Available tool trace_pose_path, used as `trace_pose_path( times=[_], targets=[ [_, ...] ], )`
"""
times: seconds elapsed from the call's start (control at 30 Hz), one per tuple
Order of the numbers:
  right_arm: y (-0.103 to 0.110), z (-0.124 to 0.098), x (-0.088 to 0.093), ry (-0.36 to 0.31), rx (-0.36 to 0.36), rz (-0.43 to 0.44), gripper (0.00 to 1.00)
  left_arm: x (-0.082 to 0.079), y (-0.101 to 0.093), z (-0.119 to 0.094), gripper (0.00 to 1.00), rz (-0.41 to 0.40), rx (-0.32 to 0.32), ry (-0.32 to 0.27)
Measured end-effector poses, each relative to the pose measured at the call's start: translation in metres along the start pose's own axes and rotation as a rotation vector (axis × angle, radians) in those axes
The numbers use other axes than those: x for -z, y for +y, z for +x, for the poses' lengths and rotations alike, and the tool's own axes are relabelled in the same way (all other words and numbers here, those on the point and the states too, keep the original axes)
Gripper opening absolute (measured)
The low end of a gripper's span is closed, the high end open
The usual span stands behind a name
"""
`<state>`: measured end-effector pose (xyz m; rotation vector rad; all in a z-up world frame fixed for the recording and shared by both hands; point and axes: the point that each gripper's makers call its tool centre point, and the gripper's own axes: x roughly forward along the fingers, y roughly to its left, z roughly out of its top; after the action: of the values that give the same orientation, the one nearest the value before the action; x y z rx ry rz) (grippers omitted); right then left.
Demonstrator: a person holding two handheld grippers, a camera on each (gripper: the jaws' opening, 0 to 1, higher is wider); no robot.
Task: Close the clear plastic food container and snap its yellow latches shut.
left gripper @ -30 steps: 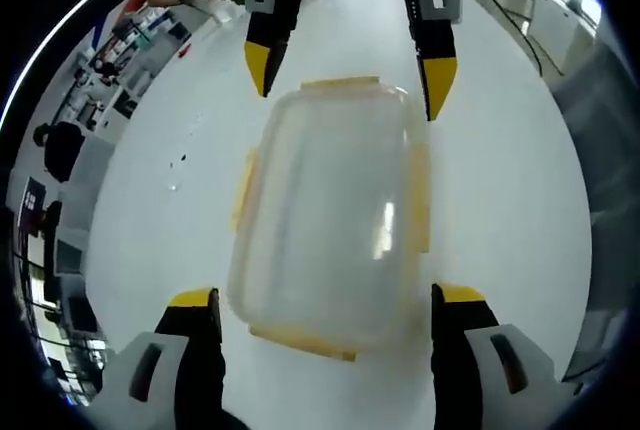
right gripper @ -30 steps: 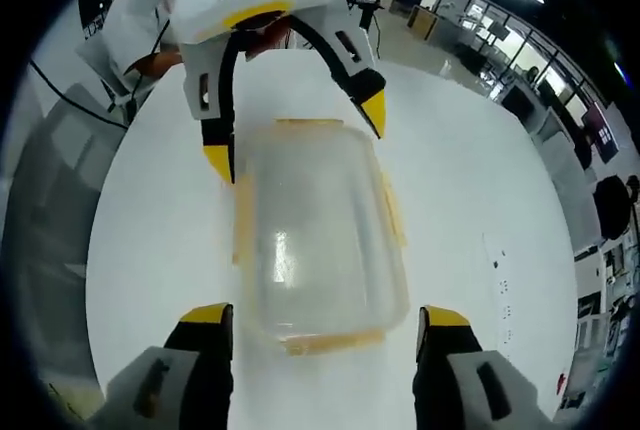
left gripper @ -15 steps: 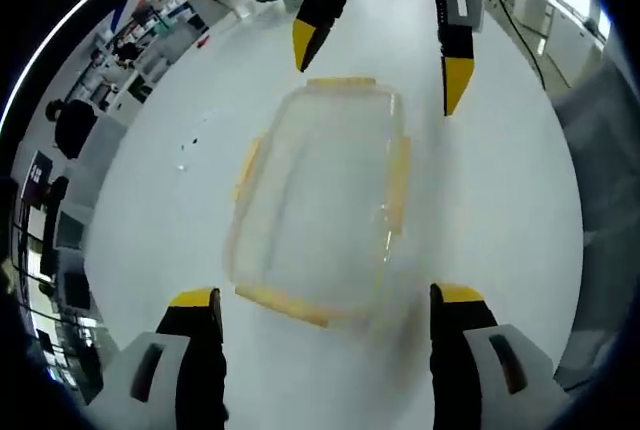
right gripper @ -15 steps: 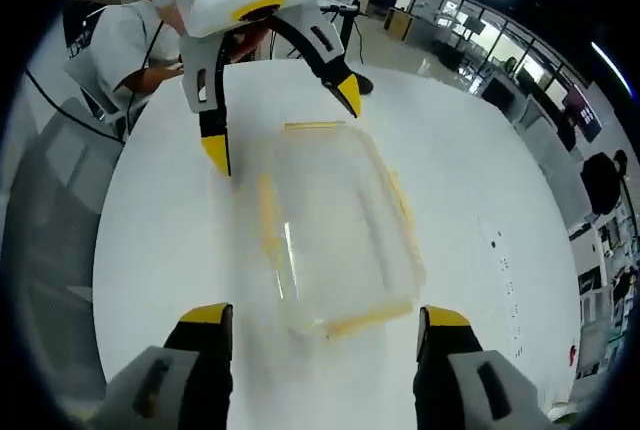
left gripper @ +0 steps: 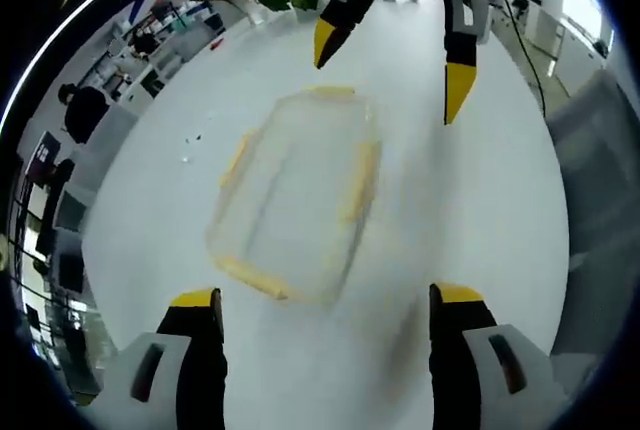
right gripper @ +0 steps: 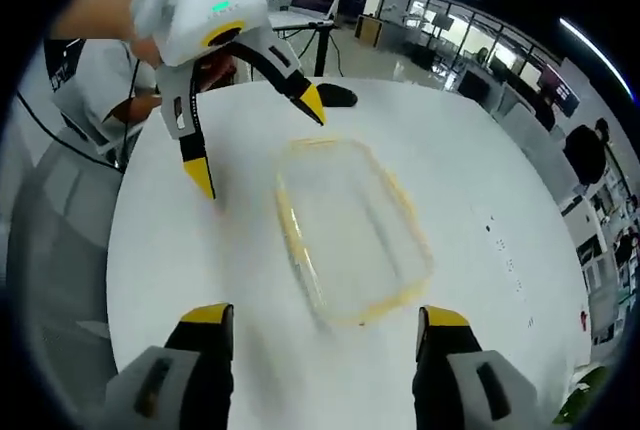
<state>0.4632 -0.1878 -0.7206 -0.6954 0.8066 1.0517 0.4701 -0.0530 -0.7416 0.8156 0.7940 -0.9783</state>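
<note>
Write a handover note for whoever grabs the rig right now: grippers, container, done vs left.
Left gripper: open, holding nothing, fingers apart above the white table.
Right gripper: open, holding nothing, also off the container.
Clear plastic container: flat on the table between the two grippers, lid on top, nothing touching it. Both views are motion-blurred.
Yellow latches: they show along the container's edges; the blur hides whether any is snapped.
Done: lid appears seated on the container.
Left: check every latch, then press down whichever are unsnapped, probably steadying the container with the other gripper.
</note>
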Motion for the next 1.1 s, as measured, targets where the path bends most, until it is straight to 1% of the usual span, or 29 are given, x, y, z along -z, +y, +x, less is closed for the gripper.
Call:
trace_pose_path(
  times=[0.17,0.37,0.47,0.57,0.63,0.83,0.93,1.03,1.1],
  targets=[
    [0.008,-0.005,0.001,-0.019,0.015,0.025,0.74,0.005,-0.006,-0.006,0.83,-0.046,-0.010,-0.016],
    [0.019,-0.011,0.005,-0.041,0.027,0.060,0.73,0.005,-0.013,-0.016,0.82,-0.064,-0.029,-0.039],
    [0.024,-0.017,0.008,-0.062,0.038,0.083,0.73,0.004,-0.017,-0.024,0.83,-0.066,-0.045,-0.063],
    [0.030,-0.021,0.014,-0.074,0.049,0.100,0.73,0.004,-0.021,-0.030,0.83,-0.094,-0.051,-0.090],
    [0.036,-0.024,0.019,-0.078,0.055,0.110,0.73,0.007,-0.024,-0.033,0.83,-0.112,-0.056,-0.098],
    [0.055,-0.029,0.036,-0.090,0.065,0.152,0.73,0.015,-0.040,-0.038,0.83,-0.163,-0.042,-0.129],
    [0.063,-0.033,0.040,-0.111,0.073,0.173,0.72,0.018,-0.047,-0.042,0.83,-0.180,-0.043,-0.144],
    [0.068,-0.038,0.041,-0.133,0.103,0.170,0.69,0.023,-0.054,-0.045,0.82,-0.186,-0.047,-0.146],
    [0.072,-0.040,0.040,-0.158,0.112,0.193,0.70,0.027,-0.059,-0.047,0.82,-0.191,-0.047,-0.148]
  ],
)
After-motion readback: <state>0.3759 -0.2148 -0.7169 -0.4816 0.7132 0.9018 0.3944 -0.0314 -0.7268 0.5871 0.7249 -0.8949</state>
